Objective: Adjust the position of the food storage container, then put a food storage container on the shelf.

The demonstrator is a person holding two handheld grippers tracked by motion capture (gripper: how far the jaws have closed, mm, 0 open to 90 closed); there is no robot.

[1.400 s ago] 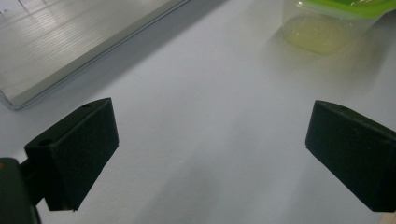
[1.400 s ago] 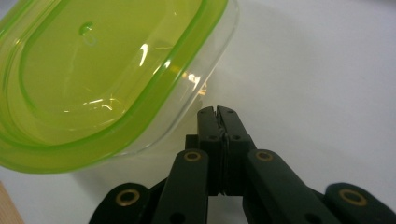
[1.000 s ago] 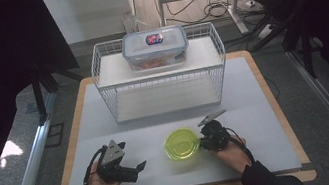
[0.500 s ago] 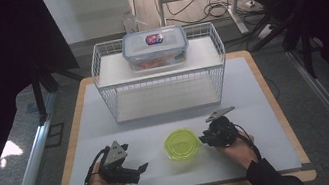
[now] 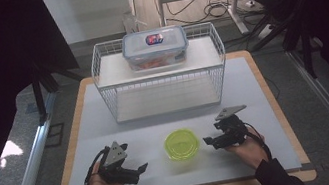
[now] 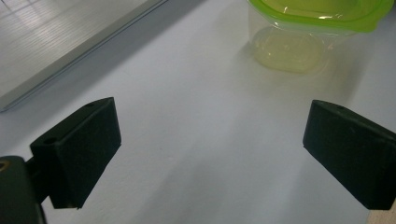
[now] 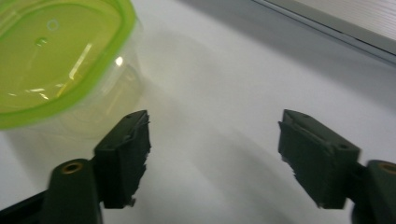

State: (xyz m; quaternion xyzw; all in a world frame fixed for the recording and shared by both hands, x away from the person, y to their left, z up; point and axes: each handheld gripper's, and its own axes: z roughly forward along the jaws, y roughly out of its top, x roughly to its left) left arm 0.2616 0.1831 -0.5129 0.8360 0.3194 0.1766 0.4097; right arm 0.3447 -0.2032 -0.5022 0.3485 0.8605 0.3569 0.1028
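Observation:
A small clear tub with a yellow-green lid (image 5: 181, 144) stands on the white mat near the front edge, between my two grippers. In the left gripper view the tub (image 6: 308, 28) lies ahead at the upper right. In the right gripper view the tub (image 7: 60, 65) is at the upper left, close to one jaw. My left gripper (image 5: 137, 170) rests low on the mat left of the tub, open and empty. My right gripper (image 5: 209, 140) is just right of the tub, open, apart from it. A larger clear lidded box (image 5: 155, 47) sits on top of a white wire shelf (image 5: 163, 80).
The wire shelf stands at the back middle of the white mat (image 5: 254, 92), which lies on a wooden board (image 5: 276, 104). Metal rails run along both sides of the table. Cables and a rack leg are on the floor behind.
My right gripper has drawn away from the tub to the right and now stands apart from it. My left gripper has shifted slightly.

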